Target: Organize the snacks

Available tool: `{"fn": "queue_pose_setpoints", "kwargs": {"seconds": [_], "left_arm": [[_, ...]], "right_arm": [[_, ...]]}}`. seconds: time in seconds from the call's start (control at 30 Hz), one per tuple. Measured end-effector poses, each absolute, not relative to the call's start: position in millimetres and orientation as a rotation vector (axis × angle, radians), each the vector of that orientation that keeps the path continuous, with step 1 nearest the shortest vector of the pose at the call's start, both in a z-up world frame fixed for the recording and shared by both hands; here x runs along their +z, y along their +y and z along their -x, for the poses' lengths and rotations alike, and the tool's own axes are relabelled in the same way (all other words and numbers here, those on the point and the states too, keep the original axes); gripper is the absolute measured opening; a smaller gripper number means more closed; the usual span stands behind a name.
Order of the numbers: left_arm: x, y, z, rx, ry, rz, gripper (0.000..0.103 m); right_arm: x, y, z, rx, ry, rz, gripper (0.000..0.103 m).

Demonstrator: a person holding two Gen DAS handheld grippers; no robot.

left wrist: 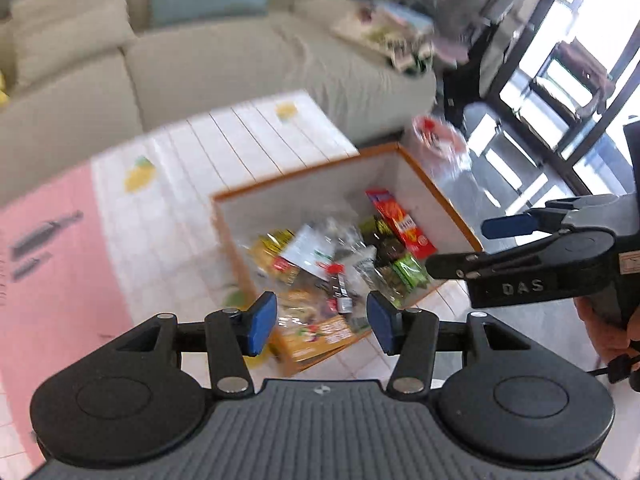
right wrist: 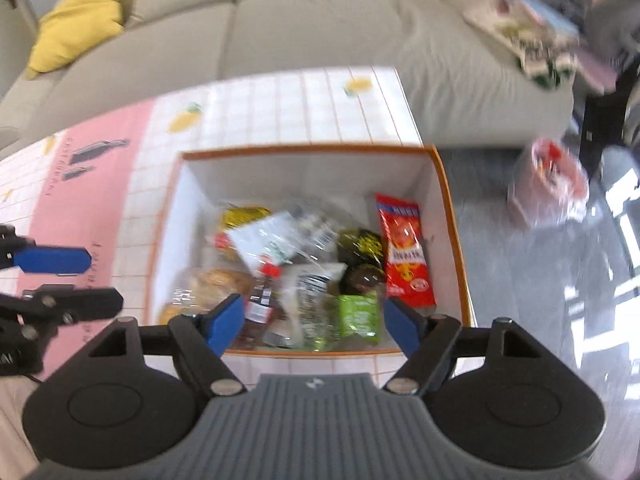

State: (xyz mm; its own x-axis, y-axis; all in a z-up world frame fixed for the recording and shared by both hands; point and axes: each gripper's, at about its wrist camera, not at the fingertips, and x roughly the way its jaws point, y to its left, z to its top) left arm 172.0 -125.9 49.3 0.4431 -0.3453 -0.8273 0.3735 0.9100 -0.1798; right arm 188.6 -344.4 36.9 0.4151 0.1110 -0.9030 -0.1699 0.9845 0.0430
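Note:
An orange-rimmed white box [right wrist: 304,149] stands on the table and holds several snack packets. Among them are a red packet [right wrist: 404,248], a green packet [right wrist: 358,314], a clear bag with a white label [right wrist: 280,236] and a bag of bread [right wrist: 216,284]. My right gripper [right wrist: 315,326] hangs open above the box's near edge with nothing between its blue pads. My left gripper [left wrist: 322,326] is open too, empty, above the near corner of the box [left wrist: 304,176]. Each gripper shows in the other's view, the right gripper [left wrist: 468,246] at the right, the left gripper [right wrist: 80,280] at the left.
The table wears a white tiled cloth with a pink band [right wrist: 100,168]. A beige sofa [left wrist: 240,60] runs behind it, with a yellow cushion [right wrist: 76,24] and a pile of things at its right end. A red-and-clear bag [right wrist: 548,184] sits on the grey floor right of the box.

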Motion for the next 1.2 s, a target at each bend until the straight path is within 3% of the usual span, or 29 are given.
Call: {"fn": "queue_pose_setpoints", "kwargs": {"seconds": [0.07, 0.4, 0.73, 1.2], "left_arm": [[63, -113, -152, -0.42, 0.952, -0.055, 0.061], [81, -62, -74, -0.29, 0.745, 0.03, 0.061], [42, -41, -33, -0.201, 0.677, 0.028, 0.061], [-3, -46, -24, -0.153, 0.641, -0.057, 0.061]], "right_arm": [[54, -333, -170, 0.201, 1.073, 0.055, 0.082], [102, -276, -79, 0.251, 0.757, 0.035, 0.09], [66, -247, -13, 0.114, 0.546, 0.034, 0.096], [-7, -229, 4, 0.027, 0.541, 0.099, 0.098]]}}
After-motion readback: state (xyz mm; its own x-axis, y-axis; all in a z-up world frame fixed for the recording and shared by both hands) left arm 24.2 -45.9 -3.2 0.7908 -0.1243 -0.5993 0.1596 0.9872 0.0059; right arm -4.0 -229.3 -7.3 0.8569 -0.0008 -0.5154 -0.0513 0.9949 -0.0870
